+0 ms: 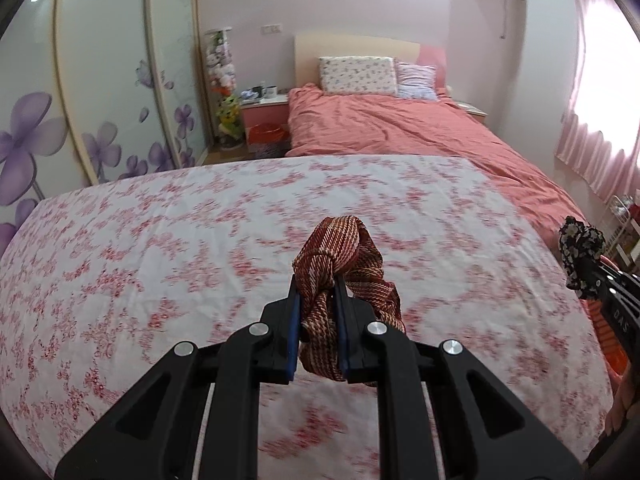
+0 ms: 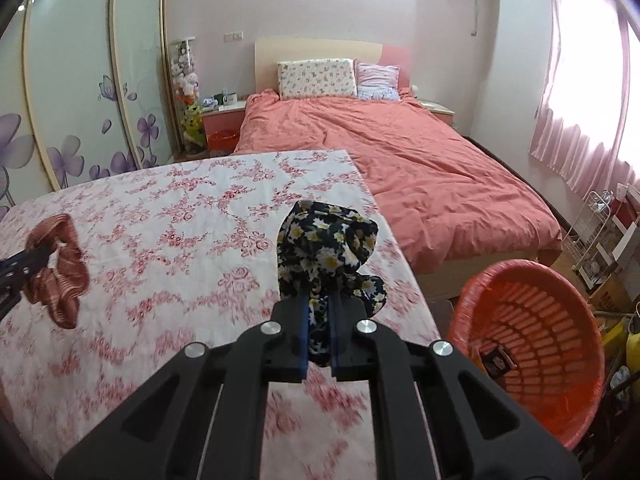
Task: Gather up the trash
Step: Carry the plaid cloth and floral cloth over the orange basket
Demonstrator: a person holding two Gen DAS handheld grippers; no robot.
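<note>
- Only the right wrist view shows the orange basket [image 2: 532,344], beside the table's right edge, with a small dark packet [image 2: 496,360] lying inside; the left wrist view shows just an orange sliver at its right border
- Left gripper [image 1: 317,304]: jaws clamped on a red-brown striped scrunchie [image 1: 344,276], held above the floral tablecloth [image 1: 160,240]
- Right gripper [image 2: 320,320]: jaws closed on a black daisy-print scrunchie [image 2: 328,248], over the table's right part, left of the basket
- Beyond the table stands a bed with a coral duvet [image 2: 400,160]; nothing lies between the right gripper and the basket
- Count: two scrunchies, two grippers, one basket, two pillows [image 1: 358,76]
</note>
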